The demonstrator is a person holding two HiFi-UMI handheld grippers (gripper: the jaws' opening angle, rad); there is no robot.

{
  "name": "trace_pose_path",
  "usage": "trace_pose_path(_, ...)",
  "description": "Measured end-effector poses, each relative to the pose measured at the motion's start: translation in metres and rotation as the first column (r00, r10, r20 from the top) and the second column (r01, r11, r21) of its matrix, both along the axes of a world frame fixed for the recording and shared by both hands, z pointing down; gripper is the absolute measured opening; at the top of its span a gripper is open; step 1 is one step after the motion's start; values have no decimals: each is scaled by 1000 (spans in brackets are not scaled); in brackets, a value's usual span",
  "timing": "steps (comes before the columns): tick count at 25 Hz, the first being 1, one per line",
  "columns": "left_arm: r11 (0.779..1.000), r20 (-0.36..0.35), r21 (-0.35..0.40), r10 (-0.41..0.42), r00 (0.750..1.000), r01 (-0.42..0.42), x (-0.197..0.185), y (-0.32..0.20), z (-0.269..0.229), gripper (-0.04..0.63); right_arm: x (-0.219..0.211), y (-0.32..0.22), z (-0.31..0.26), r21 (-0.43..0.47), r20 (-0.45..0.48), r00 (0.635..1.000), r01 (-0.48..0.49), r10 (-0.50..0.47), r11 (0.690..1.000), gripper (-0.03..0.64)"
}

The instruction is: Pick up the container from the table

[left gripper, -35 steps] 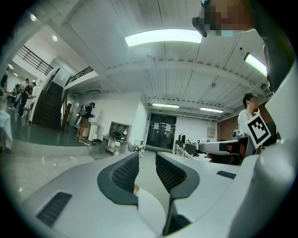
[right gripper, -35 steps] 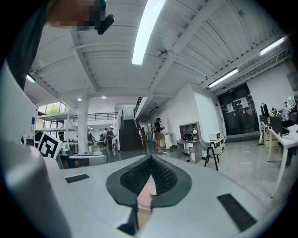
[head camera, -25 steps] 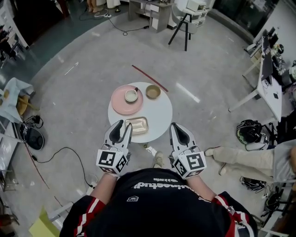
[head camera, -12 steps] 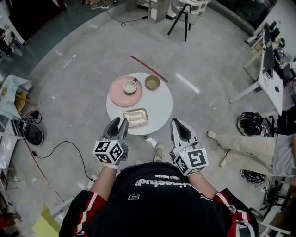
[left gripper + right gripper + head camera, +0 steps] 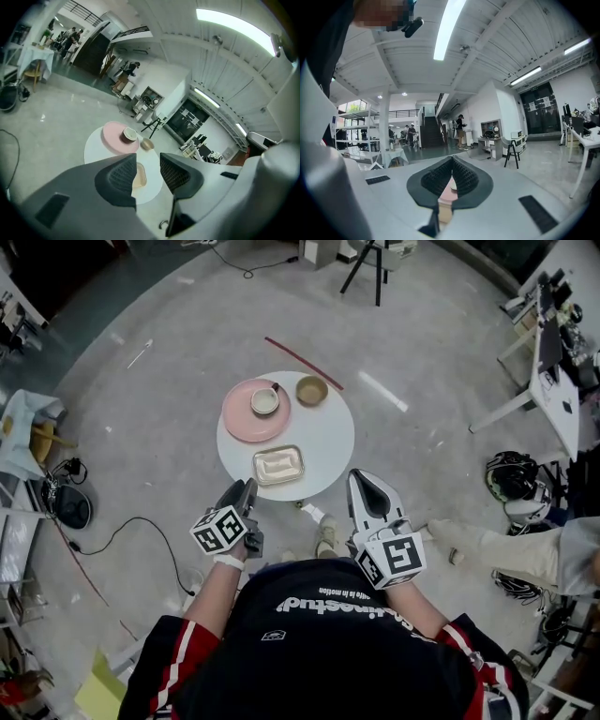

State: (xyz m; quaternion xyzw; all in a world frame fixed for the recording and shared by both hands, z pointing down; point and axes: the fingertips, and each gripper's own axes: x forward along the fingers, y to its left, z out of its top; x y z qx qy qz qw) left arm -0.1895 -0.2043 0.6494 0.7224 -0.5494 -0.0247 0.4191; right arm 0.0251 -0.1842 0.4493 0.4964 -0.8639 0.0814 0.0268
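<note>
Opening wide at the left gripper (image 5: 149,173), with nothing between the pads. Through that gap, only in the left gripper view: the container (image 5: 139,177), well apart on the round table (image 5: 93,145). Closed tip to tip at the right gripper (image 5: 452,169), holding nothing; through its slit, just a pink sliver. From the head view alone: both grippers short of the table's near edge, container at the near side, pink plate (image 5: 242,418) far left bearing a cup (image 5: 265,401), bowl (image 5: 311,390) just right of it.
</note>
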Motion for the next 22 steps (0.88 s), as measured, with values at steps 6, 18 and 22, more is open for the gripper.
trace_pose_path(6, 995, -85, -97, -29, 996, 21, -5, -8, 39, 150, -3, -3, 2, -2, -7, 1000, 4, -4, 1000, 8)
trace_pose_path(18, 960, -158, -280, -55, 986, 9, -7, -15, 116, 158, 9, -2, 8, -18, -29, 1000, -11, 10, 1000, 8)
trace_pose_path(22, 951, -111, -308, -48, 993, 11, -7, -20, 136, 158, 13, -5, 10, -18, -36, 999, -13, 13, 1000, 8)
